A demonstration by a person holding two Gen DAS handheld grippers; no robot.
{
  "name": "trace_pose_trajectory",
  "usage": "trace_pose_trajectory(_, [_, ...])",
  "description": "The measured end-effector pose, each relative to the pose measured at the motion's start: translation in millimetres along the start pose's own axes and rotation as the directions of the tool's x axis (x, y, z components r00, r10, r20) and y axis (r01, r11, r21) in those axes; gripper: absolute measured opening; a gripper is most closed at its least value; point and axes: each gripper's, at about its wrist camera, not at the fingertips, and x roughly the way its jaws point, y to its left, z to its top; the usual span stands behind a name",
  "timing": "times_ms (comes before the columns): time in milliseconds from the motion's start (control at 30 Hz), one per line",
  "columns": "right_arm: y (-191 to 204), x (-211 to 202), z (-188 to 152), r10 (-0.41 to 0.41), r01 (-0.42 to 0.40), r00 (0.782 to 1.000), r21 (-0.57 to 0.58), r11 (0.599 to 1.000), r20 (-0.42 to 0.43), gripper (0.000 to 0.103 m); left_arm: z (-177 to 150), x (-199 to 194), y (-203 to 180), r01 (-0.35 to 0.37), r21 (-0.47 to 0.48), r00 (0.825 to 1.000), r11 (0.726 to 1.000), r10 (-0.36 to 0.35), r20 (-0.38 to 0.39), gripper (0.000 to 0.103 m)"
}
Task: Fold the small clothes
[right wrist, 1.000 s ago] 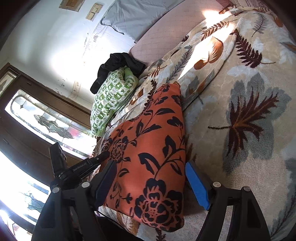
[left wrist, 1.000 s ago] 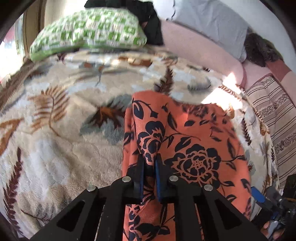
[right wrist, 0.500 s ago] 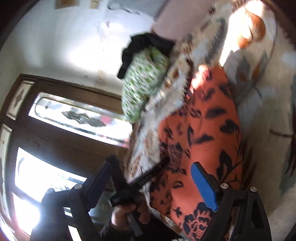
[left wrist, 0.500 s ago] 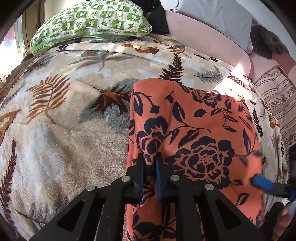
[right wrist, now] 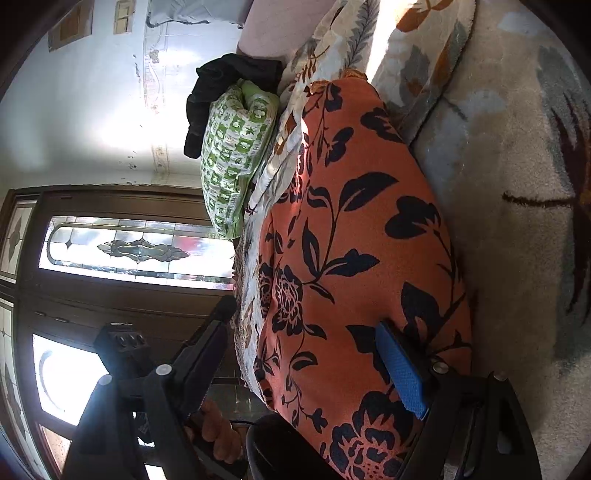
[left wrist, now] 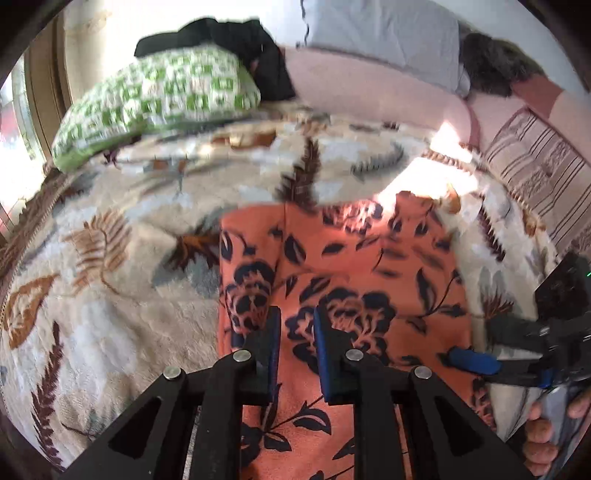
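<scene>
**Orange cloth under both my grippers**

Orange fabric with a black flower print, the small garment [left wrist: 369,266] lies spread on the fleecy leaf-patterned blanket [left wrist: 110,295], filling the lower middle of my left wrist view and running up to a sunlit edge right of centre. A lengthwise crease runs down its left part towards my fingers.

My left gripper [left wrist: 295,317] points down at the near end of the garment, at the bottom centre of the frame. Its jaws have just been opening and now stand a narrow gap apart, with the flowered cloth showing in that gap (whether the pads still bite on it, I cannot tell).

My right gripper [right wrist: 303,314] sits over the garment's near right corner. Its jaws have just been closing a little yet stand spread wide: the blue pad lies over the orange cloth at lower right of the right wrist view, while the other finger hangs off the cloth's edge at lower left, in front of the wooden door with leaded glass [right wrist: 122,251]. Nothing is pinched between them. In the left wrist view its blue pad and my right hand [left wrist: 546,424] show at the lower right edge.

At the upper left of the left view a green checked pillow [left wrist: 159,96] rests on the blanket, a black garment [left wrist: 236,33] heaped behind it.
</scene>
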Motion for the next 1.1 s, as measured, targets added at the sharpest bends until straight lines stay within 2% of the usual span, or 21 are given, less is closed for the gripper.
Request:
trace_pose_trajectory(33, [1,0,1,-0.003,0.003,1.000,-0.002,1.000,-0.008,0.085,-5,20,6,-0.004,-0.025,0.998,1.000,0.003,-0.055,0.018])
trace_pose_trajectory(67, [3,-2,1,-0.002,0.002,1.000,0.000,1.000,-0.015,0.085,-9,22,9,0.004,-0.028,1.000,1.000,-0.004,-0.019,0.018])
trace_pose_trajectory(133, [10,-11,5,0.021,-0.021,1.000,0.003,1.000,-0.014,0.085,-12,16,5,-0.015,0.004,1.000,1.000,0.015,-0.001,0.018])
trace_pose_trajectory(200, [16,-32,13,0.019,-0.016,0.999,-0.051,0.999,0.047,0.085,-11,16,4,-0.018,0.017,1.000,1.000,0.018,-0.006,0.018])
trace_pose_trajectory(267, [6,-47,29,-0.041,0.043,0.994,-0.022,0.999,0.104,0.086,-11,17,10,0.010,-0.020,1.000,1.000,-0.010,-0.007,0.018])
trace_pose_trajectory(333, [-15,-41,47,-0.049,0.046,0.996,0.047,0.998,0.069,0.086,-12,18,12,0.021,-0.026,1.000,0.999,-0.021,-0.001,0.018])
trace_pose_trajectory(433, [-30,-11,63,-0.115,0.115,0.993,0.067,0.991,-0.017,0.083,-13,16,10,0.024,-0.018,1.000,1.000,-0.024,0.002,0.018])
trace_pose_trajectory(467, [-24,-4,66,-0.093,0.094,0.995,0.050,0.994,-0.028,0.072,-13,16,12,0.028,-0.023,1.000,0.999,-0.028,0.002,0.018])
trace_pose_trajectory(533, [-7,2,70,-0.124,0.124,0.992,-0.014,0.992,-0.011,0.049,-14,17,15,0.041,-0.034,0.999,0.999,-0.041,0.007,0.018])
trace_pose_trajectory(567, [-6,5,72,-0.128,0.128,0.992,-0.019,0.992,-0.007,0.033,-15,18,16,0.049,-0.037,0.999,0.998,-0.049,0.010,0.018])
trace_pose_trajectory(633, [-24,13,74,-0.236,0.236,0.972,0.008,0.972,-0.005,0.031,-15,19,14,0.048,-0.031,0.999,0.998,-0.048,0.012,0.018])
trace_pose_trajectory(667, [-34,17,72,-0.252,0.252,0.968,0.016,0.968,-0.009,0.031,-15,18,12,0.041,-0.023,0.999,0.999,-0.041,0.017,0.018])
trace_pose_trajectory(733, [-31,10,69,-0.202,0.202,0.979,0.030,0.979,0.011,0.032,-16,18,12,0.036,-0.022,0.999,0.999,-0.036,0.020,0.018])
trace_pose_trajectory(800, [-26,-1,65,-0.145,0.143,0.989,0.066,0.988,0.021,0.043,-16,17,15,0.049,-0.032,0.999,0.998,-0.048,0.023,0.018])
trace_pose_trajectory(833, [-26,-8,62,-0.129,0.126,0.991,0.094,0.988,0.027,0.056,-17,17,16,0.056,-0.037,0.998,0.998,-0.055,0.024,0.018])
trace_pose_trajectory(867, [-24,-16,56,-0.106,0.101,0.993,0.101,0.990,0.044,0.075,-17,17,17,0.060,-0.039,0.998,0.997,-0.059,0.025,0.018])
trace_pose_trajectory(900, [-20,-26,47,-0.100,0.094,0.993,0.088,0.992,0.062,0.082,-16,17,17,0.063,-0.041,0.998,0.997,-0.062,0.024,0.018])
trace_pose_trajectory(1000, [-17,-39,16,-0.105,0.103,0.994,0.068,0.992,0.030,0.082,-17,17,18,0.066,-0.044,0.998,0.997,-0.065,0.027,0.018])
trace_pose_trajectory(1100, [-22,-32,-9,-0.130,0.132,0.991,0.060,0.989,-0.036,0.081,-19,17,16,0.061,-0.037,0.998,0.997,-0.060,0.036,0.018])
